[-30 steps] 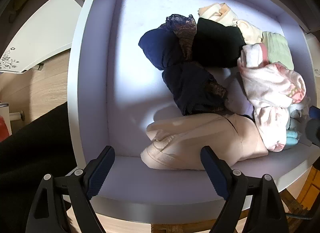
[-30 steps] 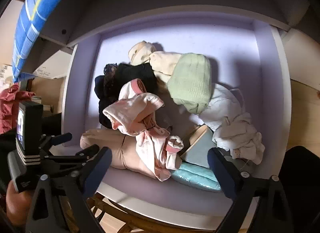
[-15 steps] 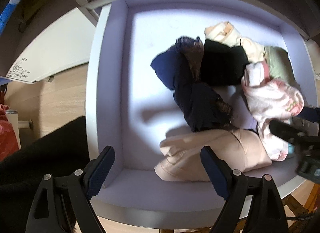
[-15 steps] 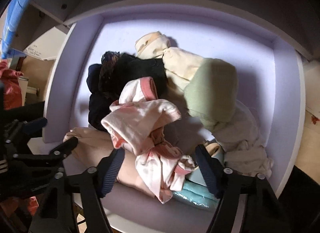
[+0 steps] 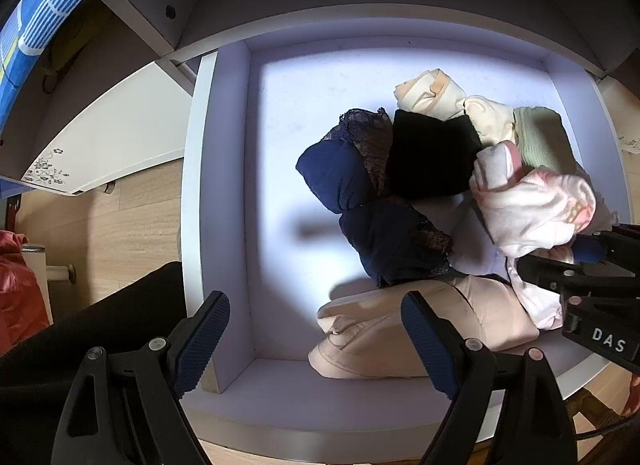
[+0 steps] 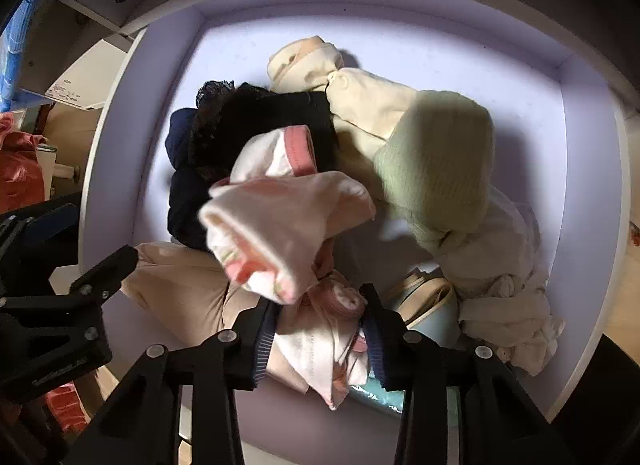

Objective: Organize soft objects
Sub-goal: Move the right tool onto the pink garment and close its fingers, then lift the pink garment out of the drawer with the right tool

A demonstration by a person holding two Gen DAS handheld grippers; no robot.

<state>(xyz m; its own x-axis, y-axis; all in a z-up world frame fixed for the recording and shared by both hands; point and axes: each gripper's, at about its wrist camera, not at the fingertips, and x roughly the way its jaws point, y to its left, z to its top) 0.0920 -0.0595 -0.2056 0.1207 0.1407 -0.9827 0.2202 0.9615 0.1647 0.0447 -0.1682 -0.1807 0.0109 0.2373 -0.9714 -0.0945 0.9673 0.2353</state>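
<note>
A pale lilac drawer point(image 6: 588, 145) holds a heap of small clothes. The right gripper point(image 6: 320, 339) points down with its jaws closing on a pink and white garment point(image 6: 288, 225) at the front of the heap. The left gripper point(image 5: 316, 339) hovers wide open, holding nothing. The garment looks light, limp and bunched; a thick fold should hold best.
</note>
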